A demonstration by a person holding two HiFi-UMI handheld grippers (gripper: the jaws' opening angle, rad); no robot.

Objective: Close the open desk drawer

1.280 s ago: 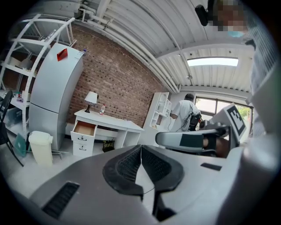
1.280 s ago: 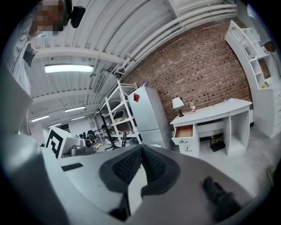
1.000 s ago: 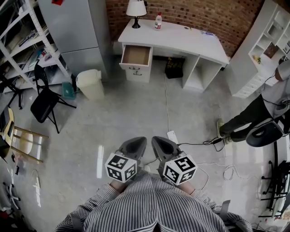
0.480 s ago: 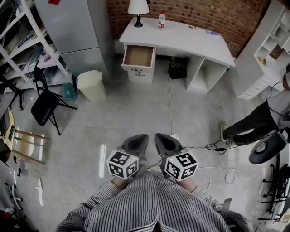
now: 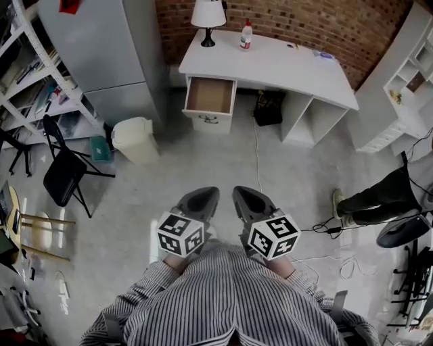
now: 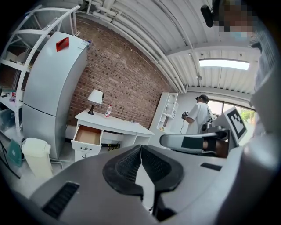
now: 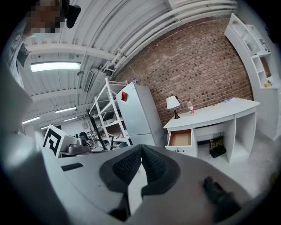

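Observation:
A white desk (image 5: 291,64) stands against the brick wall at the far side of the room. Its top left drawer (image 5: 210,96) is pulled open and shows an empty brown inside; the same drawer (image 6: 87,136) (image 7: 180,138) shows small in both gripper views. My left gripper (image 5: 197,203) and right gripper (image 5: 249,203) are held close to my body, side by side, several steps short of the desk. Both are shut with nothing between the pads.
A lamp (image 5: 208,15) and a bottle (image 5: 246,34) stand on the desk. A grey fridge (image 5: 101,47) and a bin (image 5: 134,140) are left of the drawer, a black folding chair (image 5: 66,170) further left. A cable (image 5: 257,152) runs over the floor; a person (image 5: 385,196) stands at right.
The desk and drawer have slid lower and grown slightly larger in the head view as I move toward them. Both grippers stay shut in front of my body.

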